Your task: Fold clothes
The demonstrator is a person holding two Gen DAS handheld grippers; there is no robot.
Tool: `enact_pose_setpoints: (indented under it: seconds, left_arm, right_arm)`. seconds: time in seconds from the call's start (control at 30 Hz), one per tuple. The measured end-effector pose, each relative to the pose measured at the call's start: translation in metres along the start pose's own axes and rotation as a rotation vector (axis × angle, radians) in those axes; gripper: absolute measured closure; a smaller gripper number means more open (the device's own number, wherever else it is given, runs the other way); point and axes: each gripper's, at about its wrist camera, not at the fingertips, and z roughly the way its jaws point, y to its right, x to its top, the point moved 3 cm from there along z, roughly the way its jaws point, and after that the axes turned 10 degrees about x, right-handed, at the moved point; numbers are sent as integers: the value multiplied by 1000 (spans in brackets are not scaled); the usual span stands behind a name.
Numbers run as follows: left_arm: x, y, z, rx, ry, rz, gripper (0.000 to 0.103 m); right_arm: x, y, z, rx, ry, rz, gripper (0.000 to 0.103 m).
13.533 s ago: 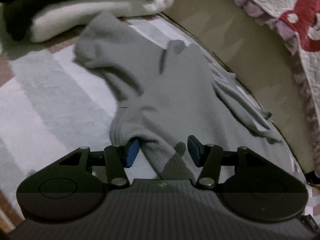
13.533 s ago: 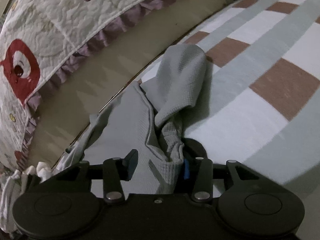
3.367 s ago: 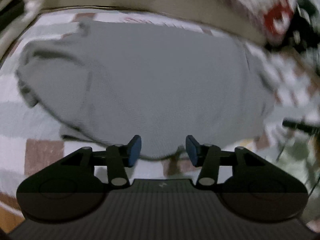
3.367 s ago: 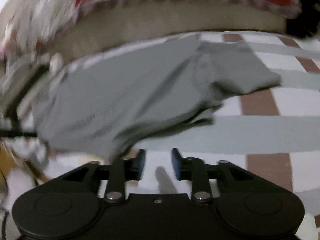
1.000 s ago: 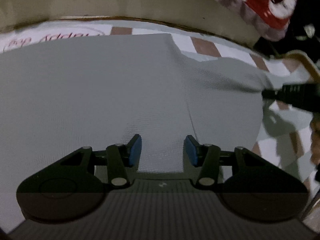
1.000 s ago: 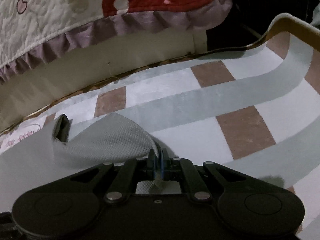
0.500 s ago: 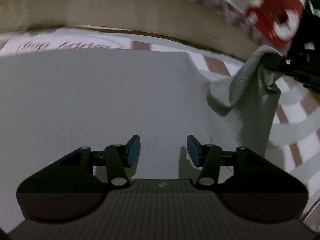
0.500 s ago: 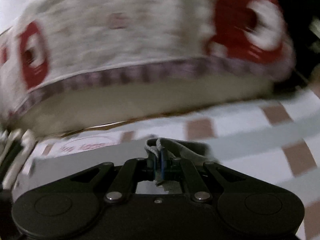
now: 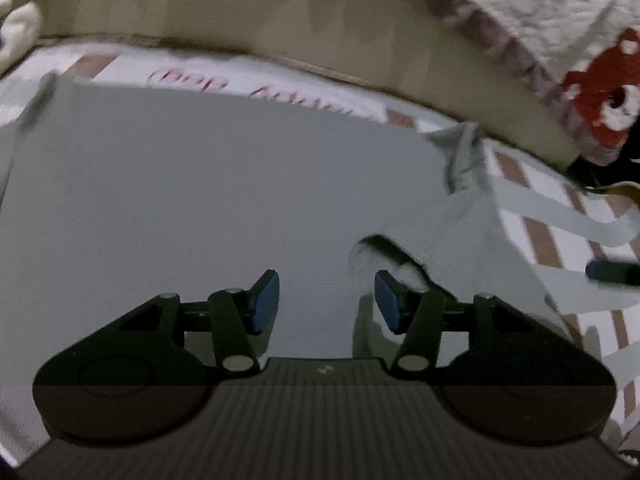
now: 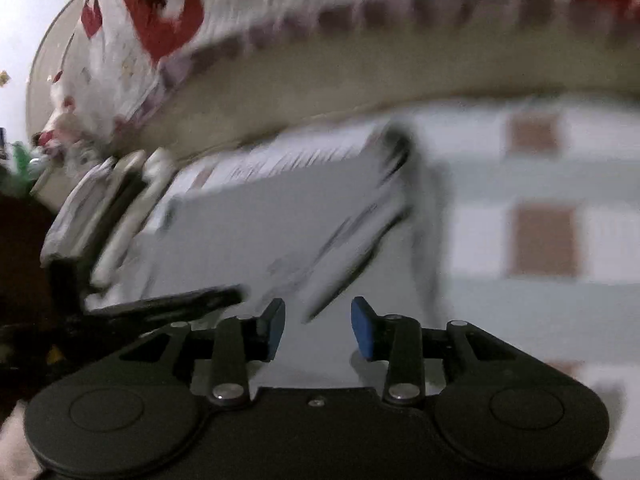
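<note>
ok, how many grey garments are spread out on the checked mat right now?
1. The grey garment lies flat on the checked mat, its right sleeve folded inward. The folded stack at the left may hide others.

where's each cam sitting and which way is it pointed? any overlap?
Left wrist: on the left gripper, angled down over the grey garment; own open fingers show, jaws opening, nothing between.
Right wrist: on the right gripper, angled down, blurred; own fingers, jaws opening, empty.
Shared: garment, checked mat, quilt.
</note>
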Motion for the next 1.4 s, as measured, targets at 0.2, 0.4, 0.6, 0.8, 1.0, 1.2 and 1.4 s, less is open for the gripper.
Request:
enact_pose_setpoints:
  seconds: [0.2,0.4,0.6,0.8,1.0,1.2,1.4]
  left_arm:
    - [1,41,-9,-73,92,216,44]
    - [5,81,14,-145,60,341,32]
    - [25,100,47,-39,1,520,94]
    - [81,70,77,-9,-87,343,94]
    - [90,70,89,23,-65,365,95]
    - [99,72,98,73,-62,357,91]
    - [85,28,50,-26,-85,79,52]
  right_arm:
    - [-6,9,16,-190,-59,-98,54]
    - [-19,19,34,-196,-171,-135,53]
    - [-20,38,39,-123,-168,-23,53]
    - [-30,22,46,-145,-233,-143,53]
    - [-41,15,39,-249,-284,-232,48]
    - [-40,5,23,-126,-248,-222,93]
    - [-39,-1,16,-30,-238,-205,77]
